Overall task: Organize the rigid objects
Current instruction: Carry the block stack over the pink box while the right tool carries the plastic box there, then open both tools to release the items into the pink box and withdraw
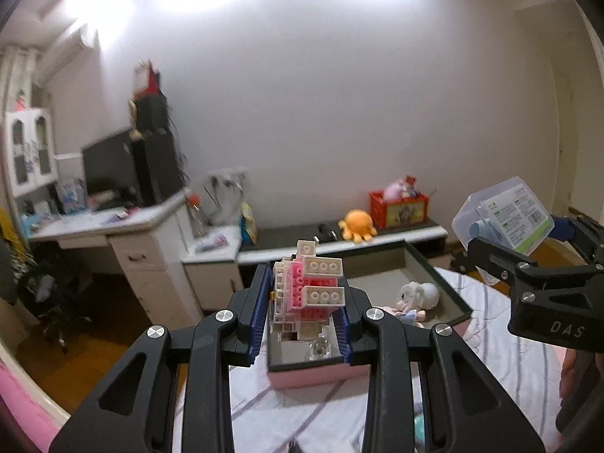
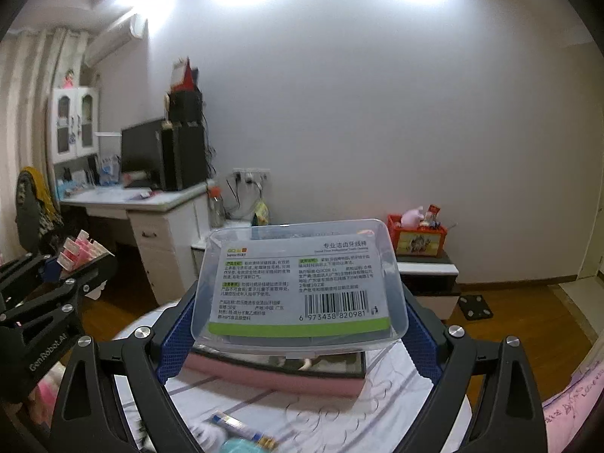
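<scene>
1. Left gripper [image 1: 302, 313], lower centre of left wrist view: blue-padded fingers [image 1: 260, 302] clenched on a pink-and-white plastic brick model [image 1: 309, 294], held above the near end of the tray
2. Pink-sided shallow rectangular tray [image 1: 321, 373] with dark rim on striped white bedding [image 1: 502, 343], centre frame; grey-haired doll [image 1: 415, 300] lying inside, right of the bricks
3. Right gripper [image 2: 298, 328], lower centre of right wrist view: jaws clamped on a clear rectangular plastic box with green-and-white printed label [image 2: 298, 283], barcode side toward camera, hanging over the tray's pink wall [image 2: 271, 375]
4. Same box seen at right edge of left wrist view [image 1: 502, 215], tilted
5. Orange plush octopus [image 1: 358, 224] and red toy crate [image 1: 400, 207] on low shelf, centre right, well behind tray
</scene>
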`<control>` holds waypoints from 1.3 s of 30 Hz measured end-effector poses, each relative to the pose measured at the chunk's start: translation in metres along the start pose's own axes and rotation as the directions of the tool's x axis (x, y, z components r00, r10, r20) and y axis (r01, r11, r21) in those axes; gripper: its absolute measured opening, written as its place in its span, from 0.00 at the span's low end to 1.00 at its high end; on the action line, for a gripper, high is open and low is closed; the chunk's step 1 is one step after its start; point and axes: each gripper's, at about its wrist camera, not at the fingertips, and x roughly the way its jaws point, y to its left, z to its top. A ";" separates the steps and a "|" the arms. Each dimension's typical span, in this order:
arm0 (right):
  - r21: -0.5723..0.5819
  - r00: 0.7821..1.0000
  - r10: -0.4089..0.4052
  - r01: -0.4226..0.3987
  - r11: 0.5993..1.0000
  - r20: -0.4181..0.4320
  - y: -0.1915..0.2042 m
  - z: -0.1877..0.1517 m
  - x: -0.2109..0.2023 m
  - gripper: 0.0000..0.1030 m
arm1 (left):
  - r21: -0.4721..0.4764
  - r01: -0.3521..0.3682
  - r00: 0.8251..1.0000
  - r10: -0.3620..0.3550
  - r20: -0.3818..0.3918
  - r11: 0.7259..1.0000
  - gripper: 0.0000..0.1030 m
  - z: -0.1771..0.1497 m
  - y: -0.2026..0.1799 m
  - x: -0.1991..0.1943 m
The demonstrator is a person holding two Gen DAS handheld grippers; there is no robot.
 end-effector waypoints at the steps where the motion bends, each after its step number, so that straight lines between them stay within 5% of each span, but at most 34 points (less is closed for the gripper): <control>1: -0.003 1.000 0.001 -0.001 1.000 -0.020 -0.002 0.001 0.014 0.91 | 0.004 0.003 0.999 -0.003 -0.034 1.000 0.30 0.001 0.000 0.020; 6: -0.013 0.987 0.005 -0.007 1.000 -0.158 -0.006 -0.003 0.092 0.91 | 0.016 0.038 0.986 -0.035 -0.162 0.999 0.30 0.000 -0.006 0.099; 12: -0.027 0.948 0.002 -0.011 1.000 -0.317 -0.009 -0.014 0.168 0.91 | 0.052 0.069 0.952 -0.050 -0.302 0.996 0.30 -0.012 -0.029 0.178; 17: -0.040 0.906 -0.009 -0.009 0.999 -0.424 -0.015 -0.025 0.210 0.91 | 0.073 0.069 0.930 -0.038 -0.365 0.995 0.31 -0.022 -0.035 0.209; 21: -0.028 0.895 -0.006 -0.007 1.000 -0.446 -0.022 -0.028 0.219 0.91 | 0.066 0.067 0.925 -0.037 -0.377 0.996 0.31 -0.026 -0.034 0.218; 23: -0.023 0.904 -0.003 -0.007 1.000 -0.427 -0.022 -0.023 0.215 0.93 | 0.065 0.058 0.926 -0.030 -0.375 0.996 0.38 -0.025 -0.032 0.217; 28: -0.007 0.916 0.002 -0.005 1.000 -0.401 -0.024 -0.013 0.203 0.94 | 0.035 0.008 0.944 0.004 -0.329 0.999 0.83 -0.016 -0.013 0.192; 30: 0.018 0.930 0.017 -0.011 1.000 -0.367 -0.027 -0.008 0.185 0.96 | 0.004 -0.006 0.961 0.007 -0.276 1.000 0.91 -0.011 -0.003 0.170; 39: 0.032 0.989 0.064 -0.060 0.998 -0.134 -0.009 0.015 0.050 1.00 | -0.052 -0.063 0.998 0.061 -0.034 0.997 1.00 0.006 0.011 0.034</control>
